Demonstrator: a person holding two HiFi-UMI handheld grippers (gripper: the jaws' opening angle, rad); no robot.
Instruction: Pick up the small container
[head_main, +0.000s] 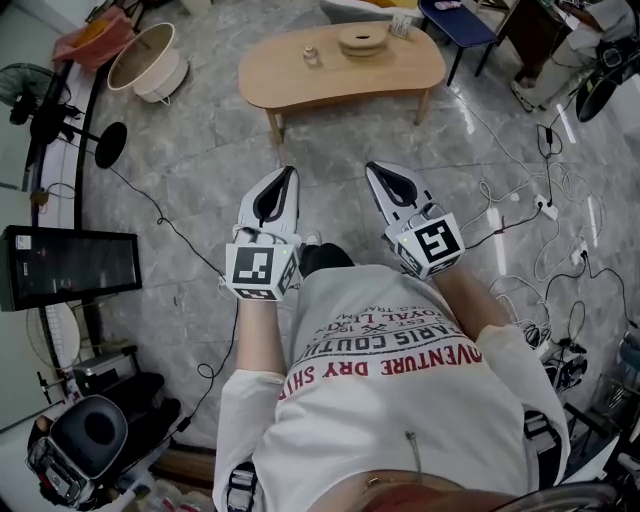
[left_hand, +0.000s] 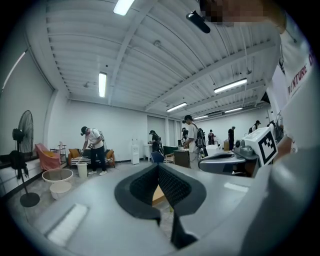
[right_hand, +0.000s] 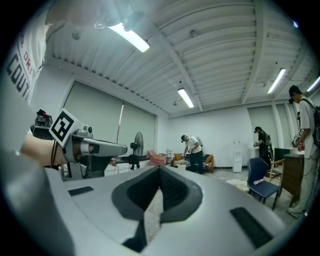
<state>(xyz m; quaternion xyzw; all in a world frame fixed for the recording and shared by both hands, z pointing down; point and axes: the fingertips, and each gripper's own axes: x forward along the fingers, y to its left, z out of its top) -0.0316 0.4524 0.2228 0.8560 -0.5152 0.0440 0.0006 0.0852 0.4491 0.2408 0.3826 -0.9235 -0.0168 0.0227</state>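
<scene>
At the far left, a cream round plastic basin (head_main: 140, 55) is lying on the grey marbled floor (head_main: 200, 170). Nearer, the left gripper (head_main: 289, 173) is pointing level, its grey jaws clenched tip to tip on nothing.

Far ahead, a low kidney-shaped desk of pale wood (head_main: 290, 82) is carrying the small clear container (head_main: 312, 57). It is standing upright left of the desk's middle, near a round tan dish (head_main: 362, 40) and well apart from both grippers.

The container is too small here to tell its material. Judging by its sheen, it is probably glass or hard plastic, so it is likely stiff, light and smooth enough to slip. Taking it across the body, below any lid, with a gentle squeeze is looking safest.

The right gripper (head_main: 373, 170) is pointing level as well, its ribbed dark pads pressing together with nothing between them. Either gripper's jaws need spreading before a grasp.
</scene>
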